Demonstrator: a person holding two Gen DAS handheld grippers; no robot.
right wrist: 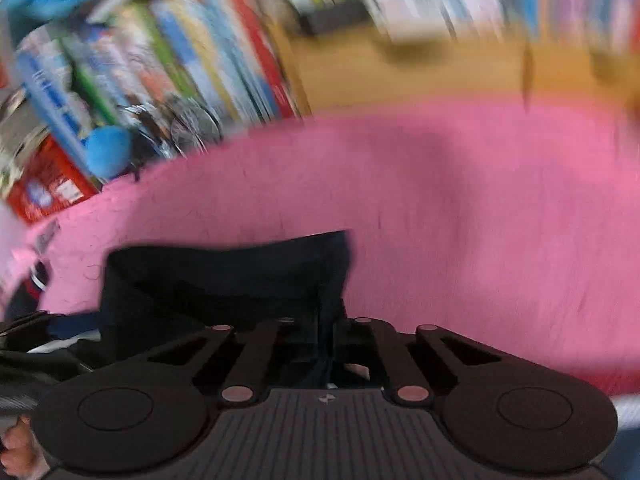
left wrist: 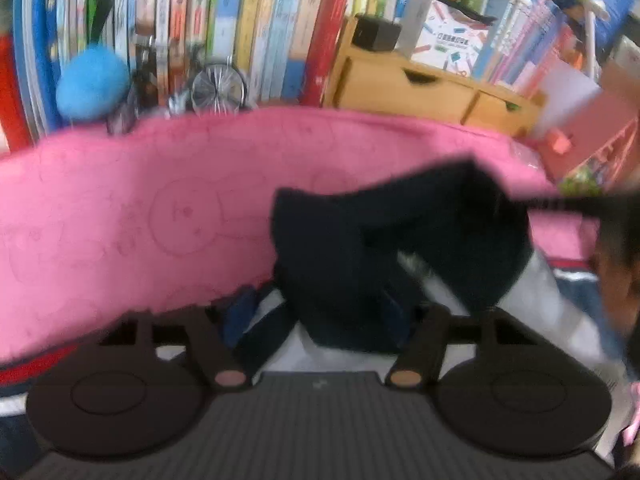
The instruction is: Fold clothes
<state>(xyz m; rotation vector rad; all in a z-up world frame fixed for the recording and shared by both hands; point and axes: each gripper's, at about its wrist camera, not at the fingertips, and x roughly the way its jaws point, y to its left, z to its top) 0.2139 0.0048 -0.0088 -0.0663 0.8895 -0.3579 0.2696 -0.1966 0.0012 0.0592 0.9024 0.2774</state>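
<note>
A dark navy garment (left wrist: 384, 248) is bunched and lifted over a pink blanket (left wrist: 140, 208). In the left wrist view my left gripper (left wrist: 328, 304) stands with its jaws wide apart around the garment's lower part; I cannot tell whether it grips the cloth. In the right wrist view my right gripper (right wrist: 326, 336) has its jaws close together, pinching a fold of the same dark garment (right wrist: 224, 280) that hangs to the left over the pink blanket (right wrist: 460, 220). A stretched dark strip of the cloth (left wrist: 560, 204) runs to the right. Both views are blurred by motion.
A shelf of upright books (left wrist: 260, 20) stands behind the blanket, with a wooden drawer box (left wrist: 420, 84), a blue ball (left wrist: 92, 84) and a small clock (left wrist: 218, 88). A white and navy striped cloth (left wrist: 568, 280) lies at the right.
</note>
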